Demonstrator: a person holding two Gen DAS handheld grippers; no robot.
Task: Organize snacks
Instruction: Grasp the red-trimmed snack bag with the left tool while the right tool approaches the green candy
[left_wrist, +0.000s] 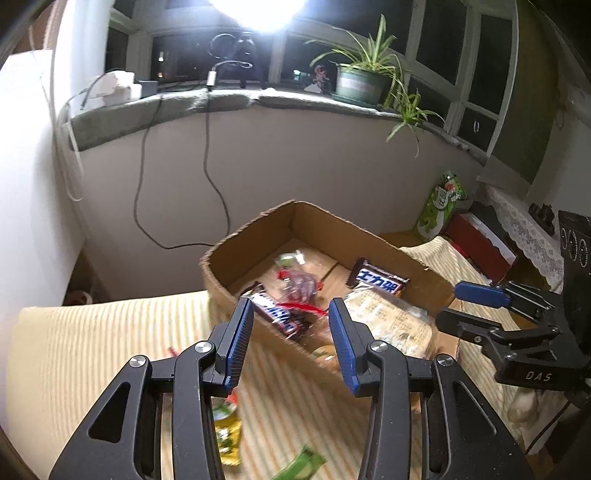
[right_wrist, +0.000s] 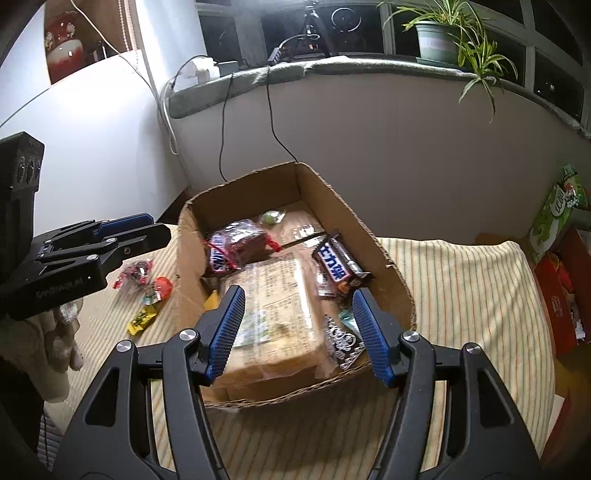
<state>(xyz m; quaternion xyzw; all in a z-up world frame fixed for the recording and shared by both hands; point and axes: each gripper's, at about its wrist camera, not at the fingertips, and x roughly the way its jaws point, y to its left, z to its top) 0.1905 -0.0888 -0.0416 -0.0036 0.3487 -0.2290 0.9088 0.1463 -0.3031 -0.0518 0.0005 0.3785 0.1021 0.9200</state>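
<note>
Fingers (right_wrist: 236, 325) of both grippers apart, empty, above snack box (right_wrist: 373, 236).

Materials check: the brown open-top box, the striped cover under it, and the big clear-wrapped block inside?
Brown open-top box: corrugated cardboard, matte; rough torn top edges show fluting. Striped cover: woven or knitted fabric, soft and matte, ribbed yellow-cream stripes; looks draped at the edge. Clear-wrapped block: glossy transparent plastic film with printed text; the tan contents look like sliced bread, though that is uncertain.

Brown cardboard box (right_wrist: 373, 236) sits on a cream cloth (right_wrist: 461, 280) with thin dark stripes.
</note>
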